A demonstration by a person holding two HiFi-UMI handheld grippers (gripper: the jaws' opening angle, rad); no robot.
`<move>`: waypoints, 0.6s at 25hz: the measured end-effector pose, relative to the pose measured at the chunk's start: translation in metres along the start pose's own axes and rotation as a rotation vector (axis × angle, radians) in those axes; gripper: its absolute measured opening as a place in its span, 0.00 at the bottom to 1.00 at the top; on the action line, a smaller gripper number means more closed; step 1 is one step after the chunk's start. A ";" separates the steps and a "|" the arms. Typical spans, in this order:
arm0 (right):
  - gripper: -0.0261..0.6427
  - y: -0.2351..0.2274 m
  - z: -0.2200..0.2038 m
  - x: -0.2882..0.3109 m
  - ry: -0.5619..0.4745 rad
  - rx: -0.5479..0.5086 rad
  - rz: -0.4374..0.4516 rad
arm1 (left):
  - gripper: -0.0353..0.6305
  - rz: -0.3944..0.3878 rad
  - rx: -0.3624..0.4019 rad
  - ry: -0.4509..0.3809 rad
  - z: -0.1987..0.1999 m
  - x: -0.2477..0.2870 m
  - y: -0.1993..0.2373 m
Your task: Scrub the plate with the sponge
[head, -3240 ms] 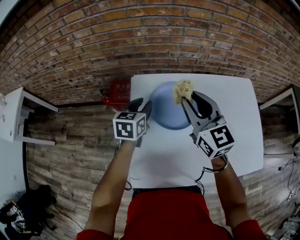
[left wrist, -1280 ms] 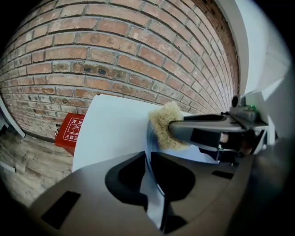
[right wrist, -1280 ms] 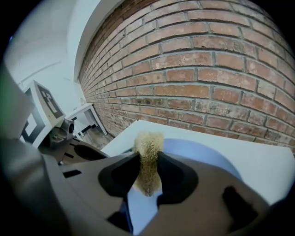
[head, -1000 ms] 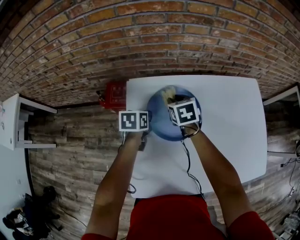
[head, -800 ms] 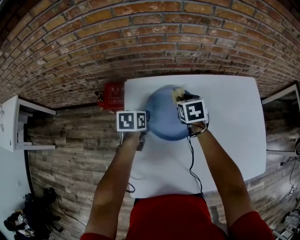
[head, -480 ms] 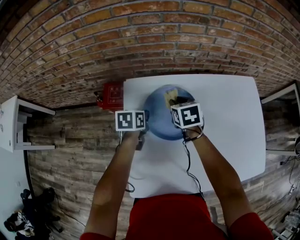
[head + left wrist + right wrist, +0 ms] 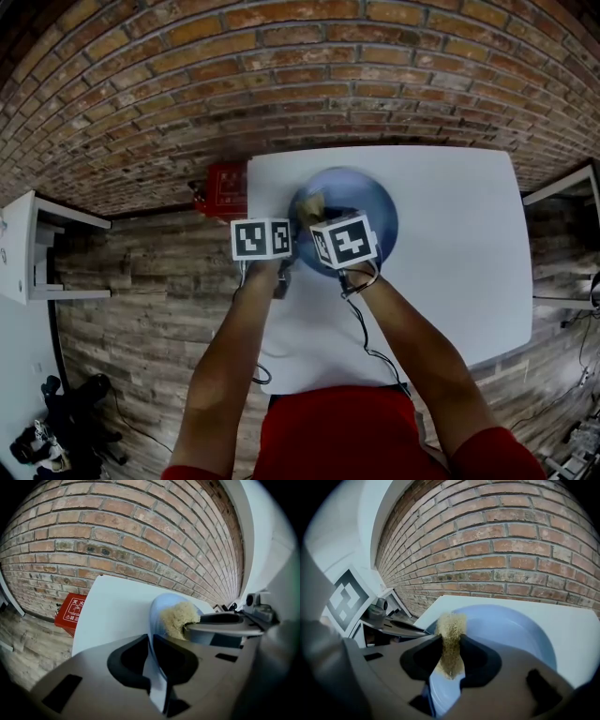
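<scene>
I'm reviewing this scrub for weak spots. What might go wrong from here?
1. The left gripper clamps only the thin rim of the plate; strokes might twist it loose.
2. The right gripper pinches the sponge narrowly, so it may drag out against the plate.
3. Both grippers work close together at the plate's left side and might knock each other.

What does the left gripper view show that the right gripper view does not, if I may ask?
Only the left gripper view shows the red box beside the white table, and the left gripper with its jaws shut on the rim of the blue plate. Only the right gripper view shows the right gripper with its jaws shut on the sponge, and the left gripper's marker cube. Both show the blue plate, the sponge, the white table and the brick wall.
</scene>
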State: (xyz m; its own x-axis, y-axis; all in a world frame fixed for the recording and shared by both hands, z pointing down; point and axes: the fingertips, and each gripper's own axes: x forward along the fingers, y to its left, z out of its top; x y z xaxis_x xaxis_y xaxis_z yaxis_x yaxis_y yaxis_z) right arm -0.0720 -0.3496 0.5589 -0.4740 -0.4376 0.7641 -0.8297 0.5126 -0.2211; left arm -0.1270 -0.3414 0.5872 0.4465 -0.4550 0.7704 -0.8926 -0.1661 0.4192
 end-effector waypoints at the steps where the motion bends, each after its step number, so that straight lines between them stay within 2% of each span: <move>1: 0.22 -0.005 -0.001 -0.002 0.001 0.003 -0.009 | 0.12 0.000 0.001 0.000 0.000 0.000 0.000; 15: 0.22 -0.119 -0.033 -0.058 0.013 0.102 -0.213 | 0.12 -0.004 0.005 0.003 -0.001 -0.001 0.001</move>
State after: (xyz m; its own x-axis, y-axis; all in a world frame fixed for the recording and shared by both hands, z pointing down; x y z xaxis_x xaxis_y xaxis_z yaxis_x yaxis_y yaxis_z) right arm 0.0637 -0.3609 0.5609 -0.2818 -0.5180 0.8076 -0.9364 0.3320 -0.1138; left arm -0.1280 -0.3408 0.5875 0.4506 -0.4521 0.7698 -0.8909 -0.1726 0.4201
